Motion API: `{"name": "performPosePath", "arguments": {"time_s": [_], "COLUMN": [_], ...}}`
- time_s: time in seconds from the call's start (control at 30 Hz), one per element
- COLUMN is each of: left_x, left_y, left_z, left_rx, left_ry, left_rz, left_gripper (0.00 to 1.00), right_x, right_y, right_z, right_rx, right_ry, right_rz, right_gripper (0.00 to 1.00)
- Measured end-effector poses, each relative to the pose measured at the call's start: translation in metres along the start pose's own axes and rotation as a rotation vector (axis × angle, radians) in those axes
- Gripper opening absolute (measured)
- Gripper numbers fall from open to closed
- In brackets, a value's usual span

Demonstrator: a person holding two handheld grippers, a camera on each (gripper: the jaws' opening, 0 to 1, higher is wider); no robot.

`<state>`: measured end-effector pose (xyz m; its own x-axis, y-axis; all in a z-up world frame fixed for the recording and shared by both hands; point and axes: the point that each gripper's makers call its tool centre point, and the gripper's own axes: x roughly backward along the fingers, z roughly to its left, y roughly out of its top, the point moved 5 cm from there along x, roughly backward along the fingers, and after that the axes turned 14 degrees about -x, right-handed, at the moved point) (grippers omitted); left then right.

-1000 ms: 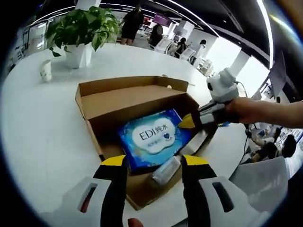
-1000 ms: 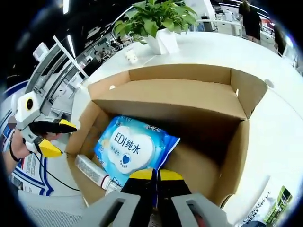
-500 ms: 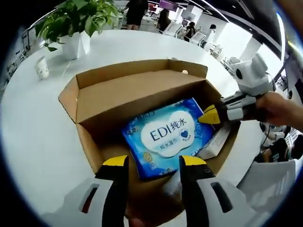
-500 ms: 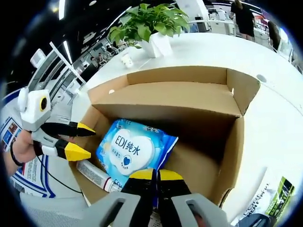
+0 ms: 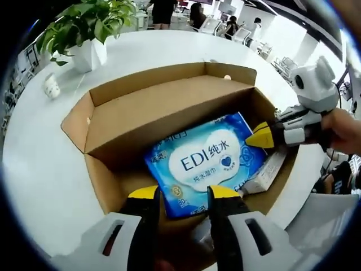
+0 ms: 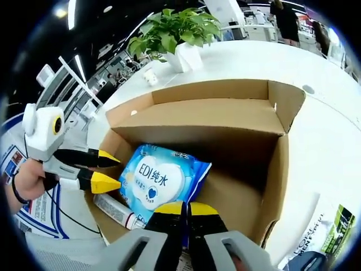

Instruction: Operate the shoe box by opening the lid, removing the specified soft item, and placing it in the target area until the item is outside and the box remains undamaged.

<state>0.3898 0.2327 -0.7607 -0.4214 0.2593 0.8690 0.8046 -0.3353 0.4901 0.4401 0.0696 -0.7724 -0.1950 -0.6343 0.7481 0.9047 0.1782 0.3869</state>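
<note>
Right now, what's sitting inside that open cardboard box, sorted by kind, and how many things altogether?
Blue packs of wet wipes: 1
White tubes: 1
Total: 2 things in the cardboard box

Potted plant (image 5: 84,31), small cup (image 5: 51,87)

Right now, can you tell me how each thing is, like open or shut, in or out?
Shoe box: lid open, folded back.
Blue wipes pack: lying flat inside the box, not out yet.
Tube: lying in the box beside the pack.
Left hand-held gripper: open, jaws at the pack's near edge.
Right hand-held gripper: shut, tips over the pack's edge.
Potted plant: upright on the table.
</note>
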Motion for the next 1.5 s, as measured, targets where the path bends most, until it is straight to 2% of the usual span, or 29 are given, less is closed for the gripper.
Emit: {"name": "performPosePath", "arguments": {"time_s": [0.07,0.13,0.23,0.4,0.53,0.6,0.63,0.73,0.87,0.97,1.13,1.5], "left_x": [-0.002,-0.005,-0.009,-0.015,-0.018,-0.018,-0.019,-0.018,-0.015,-0.011,-0.008,0.023], "left_y": [-0.007,-0.009,-0.008,-0.011,-0.012,-0.015,-0.014,-0.014,-0.013,-0.013,-0.015,-0.006], "left_z": [0.001,0.003,0.003,0.002,0.003,0.007,0.005,0.006,0.009,0.01,0.008,0.01], "left_rx": [0.044,0.107,0.111,0.202,0.219,0.186,0.181,0.166,0.18,0.193,0.21,0.269], "left_ry": [0.028,0.038,0.051,0.014,-0.001,0.037,0.018,0.026,0.018,0.013,-0.003,-0.017], "left_rz": [0.042,0.041,0.051,0.071,0.064,0.073,0.059,0.048,-0.004,-0.041,-0.069,-0.185], "left_gripper": [0.31,0.28,0.28,0.26,0.2,0.13,0.12,0.06,0.0,0.0,0.0,0.0], "right_x": [0.001,0.002,0.002,0.002,-0.002,-0.001,-0.001,-0.002,0.001,0.004,0.007,0.029], "right_y": [-0.001,-0.002,-0.002,-0.002,-0.001,-0.003,-0.003,-0.006,-0.006,-0.007,-0.007,0.003], "right_z": [0.001,0.001,0.001,0.001,-0.002,0.0,0.0,0.001,0.003,0.004,0.005,0.024], "right_rx": [-0.004,-0.001,0.003,0.013,0.027,0.037,0.038,0.047,0.034,0.019,-0.019,0.016], "right_ry": [0.006,0.007,0.008,0.008,0.004,-0.001,-0.001,-0.008,0.004,0.019,0.034,0.074], "right_rz": [-0.002,-0.003,-0.005,-0.001,0.002,0.005,0.005,0.006,-0.013,-0.033,-0.06,-0.133], "right_gripper": [0.0,0.0,0.0,0.0,0.0,0.0,0.0,0.0,0.0,0.0,0.0,0.0]}}
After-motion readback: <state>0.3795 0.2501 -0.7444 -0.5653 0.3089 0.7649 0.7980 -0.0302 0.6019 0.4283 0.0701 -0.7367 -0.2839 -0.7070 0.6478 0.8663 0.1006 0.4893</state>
